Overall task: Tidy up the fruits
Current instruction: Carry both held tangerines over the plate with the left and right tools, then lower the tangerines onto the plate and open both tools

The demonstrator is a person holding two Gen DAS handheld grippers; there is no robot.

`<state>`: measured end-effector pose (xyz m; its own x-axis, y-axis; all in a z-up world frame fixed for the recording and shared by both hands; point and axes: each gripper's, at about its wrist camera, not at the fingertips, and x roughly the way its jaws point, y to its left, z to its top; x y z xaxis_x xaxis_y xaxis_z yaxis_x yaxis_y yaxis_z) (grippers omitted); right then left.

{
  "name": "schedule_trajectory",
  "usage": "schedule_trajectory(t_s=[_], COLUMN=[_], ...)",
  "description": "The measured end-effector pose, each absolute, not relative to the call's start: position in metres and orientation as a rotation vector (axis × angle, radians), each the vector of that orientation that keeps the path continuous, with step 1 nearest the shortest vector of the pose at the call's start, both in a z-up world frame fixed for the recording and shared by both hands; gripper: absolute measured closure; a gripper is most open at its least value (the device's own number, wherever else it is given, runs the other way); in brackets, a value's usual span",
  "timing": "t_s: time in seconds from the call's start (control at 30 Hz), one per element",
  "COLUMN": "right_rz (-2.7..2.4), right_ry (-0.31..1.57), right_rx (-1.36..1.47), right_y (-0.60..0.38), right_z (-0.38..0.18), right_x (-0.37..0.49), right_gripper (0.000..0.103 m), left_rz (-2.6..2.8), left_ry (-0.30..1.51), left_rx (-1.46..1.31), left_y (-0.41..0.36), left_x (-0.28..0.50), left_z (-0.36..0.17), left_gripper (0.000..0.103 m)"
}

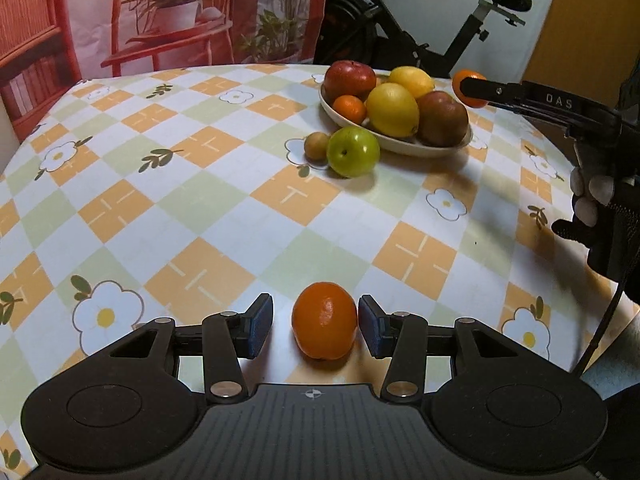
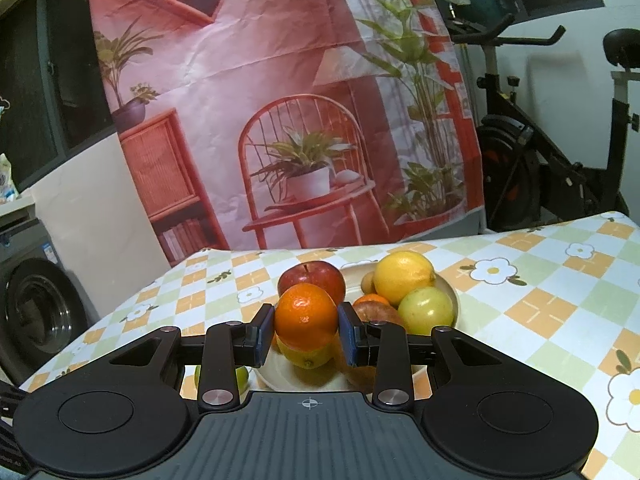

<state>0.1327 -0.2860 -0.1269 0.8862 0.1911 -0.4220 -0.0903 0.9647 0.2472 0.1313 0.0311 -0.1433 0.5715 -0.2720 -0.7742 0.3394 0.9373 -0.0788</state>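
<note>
- Left wrist view:
  - Checked floral tablecloth across the table, printed backdrop and exercise bike behind.
  - Left gripper low over the cloth, level, pointing toward the bowl; jaws wide, one on each side of a loose orange, neither pad visibly touching it.
  - Probably firm, round, light, with a waxy peel that could roll or slip; best pinched across the widest part, pads square to the sides.
  - Cream bowl further back, piled with apples, lemons and a small orange; green apple and small brown fruit on the cloth just beside the bowl.
  - At right, right gripper held high beyond the bowl, clamped on a second orange; gloved right hand on the handle.

- Right wrist view:
  - Same backdrop ahead, washing machine at left.
  - Right gripper held level above the bowl, pads tight on the carried orange at its middle.
  - Looks like a secure hold; needs a gentle set-down among round, rolling fruit.
</note>
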Motion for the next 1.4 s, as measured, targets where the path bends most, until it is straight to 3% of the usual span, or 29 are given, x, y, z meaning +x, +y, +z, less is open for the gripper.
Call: schedule_trajectory(t_s=[0.13, 0.27, 0.63, 0.9, 1.17, 1.4], right_rz=[0.148, 0.144, 0.152, 0.087, 0.072, 0.12], right_ry=[0.462, 0.465, 0.42, 0.427, 0.538, 0.572], right_rx=[0.223, 0.229, 0.184, 0.098, 0.104, 0.088], right_y=[-0.286, -0.285, -0.293, -0.318, -0.338, -0.332], right_z=[-0.127, -0.128, -0.104, -0.093, -0.124, -0.138], right_x=[0.132, 0.132, 0.145, 0.181, 0.213, 0.227], right_gripper=[0.071, 0.071, 0.071, 0.071, 0.071, 0.071], left_rz=[-0.365, -0.364, -0.379, -0.444, -0.464, -0.452], left_ry=[0.906, 0.905, 0.728, 0.592, 0.692, 0.765], left_rx=[0.114, 0.105, 0.043, 0.088, 0.114, 0.121], left_y=[0.026, 0.027, 0.02, -0.036, -0.103, -0.108], left_x=[0.131, 0.131, 0.169, 0.238, 0.309, 0.334], left_z=[-0.147, -0.147, -0.084, -0.035, -0.074, -0.1], left_gripper=[0.054, 0.066, 0.066, 0.066, 0.066, 0.066])
